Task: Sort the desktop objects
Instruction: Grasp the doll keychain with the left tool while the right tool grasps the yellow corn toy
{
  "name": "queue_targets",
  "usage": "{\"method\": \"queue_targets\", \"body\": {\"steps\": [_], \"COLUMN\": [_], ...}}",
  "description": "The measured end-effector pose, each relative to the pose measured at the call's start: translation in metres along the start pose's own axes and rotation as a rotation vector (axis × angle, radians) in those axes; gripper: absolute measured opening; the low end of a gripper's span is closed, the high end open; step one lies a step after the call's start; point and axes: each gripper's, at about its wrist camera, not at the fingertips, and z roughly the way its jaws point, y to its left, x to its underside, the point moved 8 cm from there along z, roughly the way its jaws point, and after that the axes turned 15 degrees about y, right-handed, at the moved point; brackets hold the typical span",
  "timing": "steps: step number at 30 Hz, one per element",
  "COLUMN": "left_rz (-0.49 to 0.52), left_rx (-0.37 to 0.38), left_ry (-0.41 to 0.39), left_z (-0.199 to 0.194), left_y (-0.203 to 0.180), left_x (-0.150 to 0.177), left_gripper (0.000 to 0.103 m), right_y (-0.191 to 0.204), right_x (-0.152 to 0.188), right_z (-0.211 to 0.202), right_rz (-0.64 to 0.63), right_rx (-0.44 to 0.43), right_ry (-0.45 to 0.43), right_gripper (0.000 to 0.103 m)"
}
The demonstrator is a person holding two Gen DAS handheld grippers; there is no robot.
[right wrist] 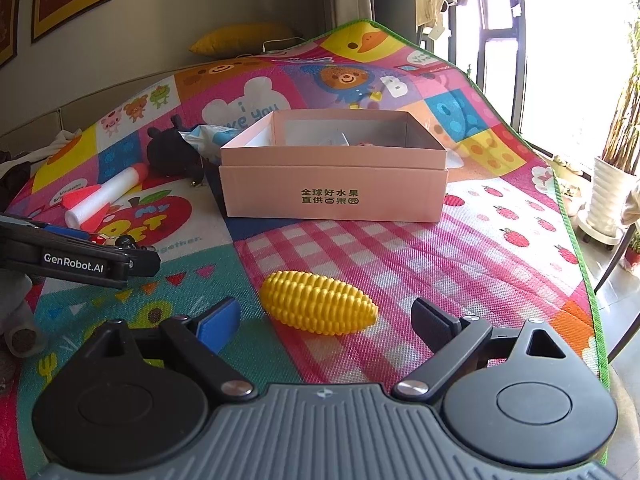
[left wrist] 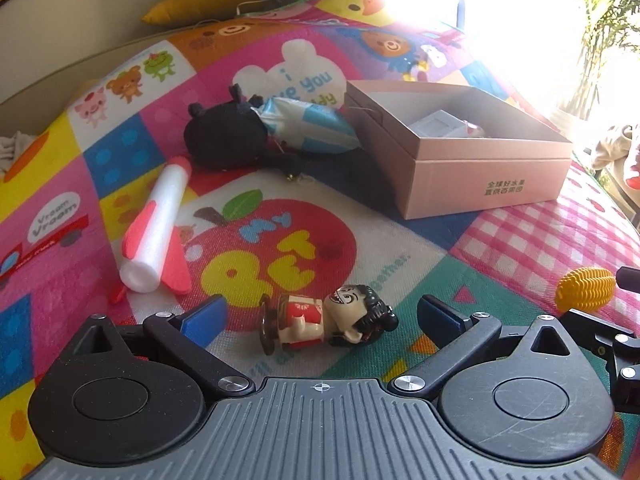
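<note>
With my right gripper [right wrist: 324, 320] spread wide and empty around the yellow corn [right wrist: 318, 307] lying on the mat [right wrist: 460, 264] before the pink box [right wrist: 334, 196], I risk its tapered, ridged body squirting sideways when I squeeze.

Daylight floods through window [right wrist: 560, 60], upper right blown out white; box [left wrist: 480, 176] casts dark shadow leftward; mat [right wrist: 400, 256] edges bend, fisheye.

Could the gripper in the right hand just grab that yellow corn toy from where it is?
Probably yes. The yellow corn toy lies alone on the play mat, just ahead of the right gripper, whose fingers stand wide apart with nothing between them and the toy.
</note>
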Motion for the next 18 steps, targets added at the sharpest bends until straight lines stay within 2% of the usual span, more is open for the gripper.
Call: {"method": "queue_targets", "body": {"steps": [2, 3, 4, 5, 12, 18], "left_rz": [-0.005, -0.005, -0.005, -0.007, 0.002, 0.058], "left_rx": [-0.001, 0.0, 0.006, 0.015, 0.046, 0.082], "left_ry": [-0.002, -0.001, 0.005, 0.012, 0.004, 0.01], "left_z": [0.0, -0.001, 0.0, 0.001, -0.012, -0.029], "left_y": [0.0, 0.0, 0.0, 0.0, -0.001, -0.011], "left_x": [-0.001, -0.001, -0.001, -0.001, 0.008, 0.031], "left_gripper": [0.101, 0.092, 0.077, 0.072, 0.072, 0.072], "right_y": [0.0, 0.001, 0.001, 0.001, 0.003, 0.004], "right_x": [0.0, 0.0, 0.0, 0.0, -0.001, -0.003], "right_z": [-0.001, -0.001, -0.001, -0.001, 0.002, 0.005], "right_rz": [-0.001, -0.002, -0.004, -0.007, -0.019, -0.013], "right_rx": [0.002, 0.005, 0.008, 0.012, 0.032, 0.062], "right_ry": [-0.003, -0.004, -0.004, -0.004, 0.019, 0.047], "right_gripper": [0.093, 0.093, 0.093, 0.093, 0.093, 0.092]}}
